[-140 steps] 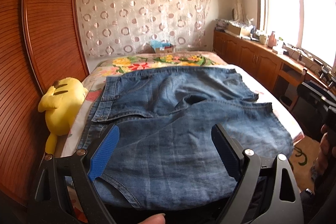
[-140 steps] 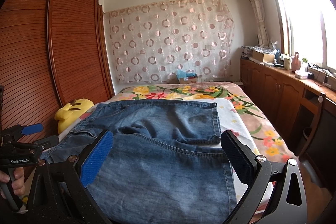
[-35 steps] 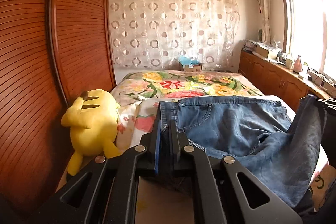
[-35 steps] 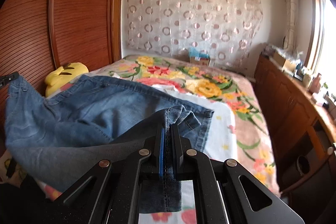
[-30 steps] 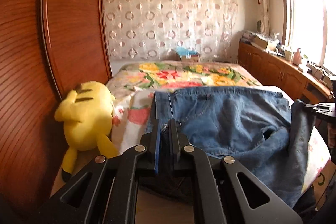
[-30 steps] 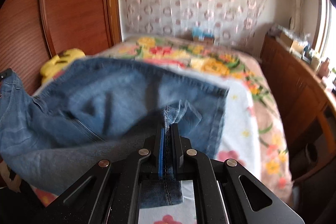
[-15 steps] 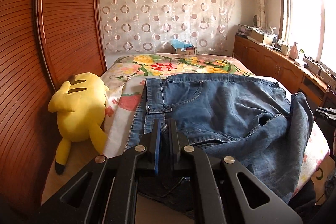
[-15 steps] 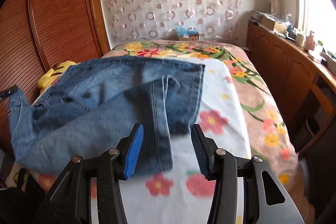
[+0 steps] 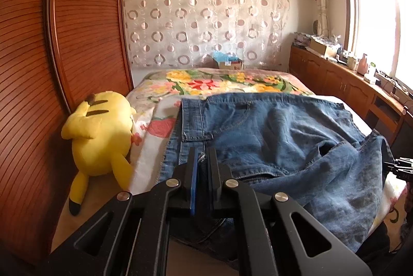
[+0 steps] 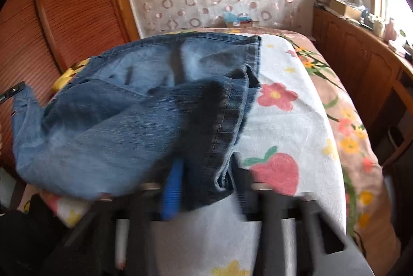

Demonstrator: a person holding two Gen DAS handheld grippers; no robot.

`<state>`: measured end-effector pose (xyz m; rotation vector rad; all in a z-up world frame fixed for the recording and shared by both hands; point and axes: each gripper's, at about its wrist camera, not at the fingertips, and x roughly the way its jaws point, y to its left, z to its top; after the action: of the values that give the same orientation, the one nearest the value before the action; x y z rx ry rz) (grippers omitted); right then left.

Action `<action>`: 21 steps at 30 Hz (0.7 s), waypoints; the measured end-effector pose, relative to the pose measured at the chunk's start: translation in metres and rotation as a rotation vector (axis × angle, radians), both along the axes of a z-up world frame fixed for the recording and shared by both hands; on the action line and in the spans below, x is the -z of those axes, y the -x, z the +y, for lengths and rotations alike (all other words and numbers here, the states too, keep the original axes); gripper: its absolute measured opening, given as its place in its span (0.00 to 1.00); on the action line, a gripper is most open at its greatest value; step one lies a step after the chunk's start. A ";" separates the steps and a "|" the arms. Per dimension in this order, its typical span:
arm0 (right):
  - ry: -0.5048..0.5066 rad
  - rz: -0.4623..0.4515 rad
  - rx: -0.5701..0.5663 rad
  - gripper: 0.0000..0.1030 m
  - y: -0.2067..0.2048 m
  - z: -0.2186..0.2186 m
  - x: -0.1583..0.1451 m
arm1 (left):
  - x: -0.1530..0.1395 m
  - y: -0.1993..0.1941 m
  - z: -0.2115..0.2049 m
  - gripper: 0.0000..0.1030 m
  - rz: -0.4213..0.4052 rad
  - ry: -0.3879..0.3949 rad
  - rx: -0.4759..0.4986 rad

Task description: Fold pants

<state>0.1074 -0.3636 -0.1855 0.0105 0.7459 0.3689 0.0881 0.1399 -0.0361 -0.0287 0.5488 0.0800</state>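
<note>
On the floral bedspread (image 9: pixel 155 121), faded blue jeans (image 9: pixel 271 136) lie rumpled. Left gripper (image 9: pixel 202 159) pinches their edge tight; right gripper (image 10: pixel 204 172) is closing around the dark hem.

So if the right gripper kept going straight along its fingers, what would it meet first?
The jeans: their dark hemmed edge already lies between the closing jaws of the right gripper, with more denim bunched just beyond. Motion blur leaves depth uncertain.

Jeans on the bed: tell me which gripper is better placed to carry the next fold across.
Left, probably. The left gripper is clamped on the jeans at their edge, while the right gripper is closing around a bunched hem, not yet clearly gripping.
</note>
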 end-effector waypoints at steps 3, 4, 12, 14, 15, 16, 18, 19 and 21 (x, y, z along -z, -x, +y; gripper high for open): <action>-0.021 -0.046 -0.002 0.13 0.004 -0.012 -0.023 | -0.014 0.004 0.002 0.07 -0.037 -0.008 -0.011; -0.034 -0.061 0.001 0.12 0.007 -0.015 -0.033 | -0.019 0.005 0.003 0.07 -0.051 -0.010 -0.016; -0.044 -0.222 0.024 0.07 0.012 -0.045 -0.106 | -0.057 -0.007 0.020 0.06 -0.138 -0.010 -0.065; -0.020 -0.233 0.025 0.07 -0.003 -0.044 -0.114 | -0.063 -0.021 0.025 0.06 -0.143 -0.022 -0.074; -0.001 -0.231 0.027 0.07 -0.014 -0.042 -0.115 | -0.064 -0.026 0.025 0.06 -0.143 -0.025 -0.076; 0.016 -0.222 0.029 0.07 -0.026 -0.040 -0.114 | -0.064 -0.035 0.026 0.06 -0.141 -0.030 -0.077; 0.033 -0.185 0.027 0.07 -0.056 -0.032 -0.103 | -0.062 -0.051 0.027 0.06 -0.131 -0.041 -0.080; 0.038 -0.162 0.027 0.07 -0.071 -0.028 -0.097 | -0.060 -0.060 0.028 0.06 -0.123 -0.046 -0.081; 0.044 -0.119 0.035 0.07 -0.102 -0.019 -0.084 | -0.052 -0.080 0.029 0.06 -0.099 -0.054 -0.082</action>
<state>0.2092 -0.3830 -0.1019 -0.0395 0.6351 0.3164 0.1679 0.1690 0.0156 -0.0026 0.4466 0.1722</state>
